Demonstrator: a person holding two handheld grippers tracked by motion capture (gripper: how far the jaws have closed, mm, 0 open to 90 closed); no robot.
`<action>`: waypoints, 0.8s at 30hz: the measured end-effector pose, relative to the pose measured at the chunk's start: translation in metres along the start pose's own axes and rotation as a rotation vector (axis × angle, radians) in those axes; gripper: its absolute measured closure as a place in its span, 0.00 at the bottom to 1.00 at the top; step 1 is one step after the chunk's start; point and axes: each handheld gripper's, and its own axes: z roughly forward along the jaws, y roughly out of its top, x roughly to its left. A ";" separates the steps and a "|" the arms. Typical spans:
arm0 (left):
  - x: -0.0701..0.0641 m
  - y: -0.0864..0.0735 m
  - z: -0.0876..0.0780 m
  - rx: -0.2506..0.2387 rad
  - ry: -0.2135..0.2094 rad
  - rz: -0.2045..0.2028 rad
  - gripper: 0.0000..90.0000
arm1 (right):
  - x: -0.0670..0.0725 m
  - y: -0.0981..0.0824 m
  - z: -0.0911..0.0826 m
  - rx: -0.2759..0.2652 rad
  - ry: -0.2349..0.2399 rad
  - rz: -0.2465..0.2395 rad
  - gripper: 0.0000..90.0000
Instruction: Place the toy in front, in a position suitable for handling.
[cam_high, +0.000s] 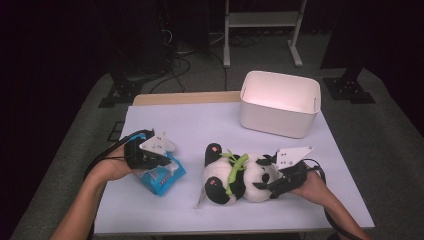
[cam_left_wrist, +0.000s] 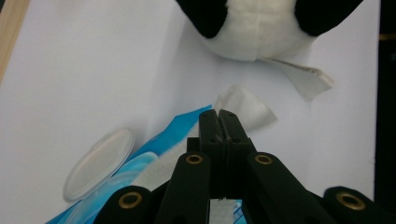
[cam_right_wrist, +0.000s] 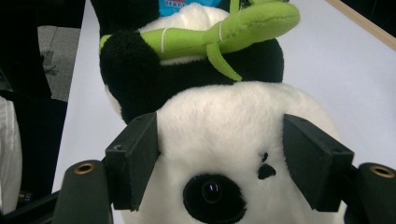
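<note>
A panda plush (cam_high: 235, 175) with a green bamboo sprig (cam_high: 235, 167) lies on its back on the white table (cam_high: 200, 120). My right gripper (cam_high: 265, 187) has its jaws on either side of the panda's head (cam_right_wrist: 233, 107), and the pads (cam_right_wrist: 140, 154) press into the fur. At the left lies a blue wet-wipe pack (cam_high: 162, 181) with its round clear lid (cam_left_wrist: 98, 163) flipped open. My left gripper (cam_left_wrist: 219, 114) is over the pack, shut, with a white wipe (cam_left_wrist: 247, 107) sticking out past its tips.
A white bin (cam_high: 280, 105) stands at the table's back right. The panda's cloth tag (cam_left_wrist: 303, 77) lies flat near the wipe. A strip of wooden tabletop (cam_high: 185, 97) shows at the far edge, with a metal stand (cam_high: 260, 30) on the floor behind.
</note>
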 end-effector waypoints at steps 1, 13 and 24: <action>0.000 0.001 0.000 0.000 0.003 0.006 1.00 | 0.000 0.000 0.000 0.000 0.000 -0.001 0.32; -0.007 0.034 -0.012 -0.115 -0.055 0.071 1.00 | 0.001 0.000 0.001 0.001 -0.004 -0.002 0.31; -0.017 0.114 0.004 -0.163 -0.123 0.232 0.99 | 0.001 0.002 0.000 0.016 -0.003 -0.014 0.31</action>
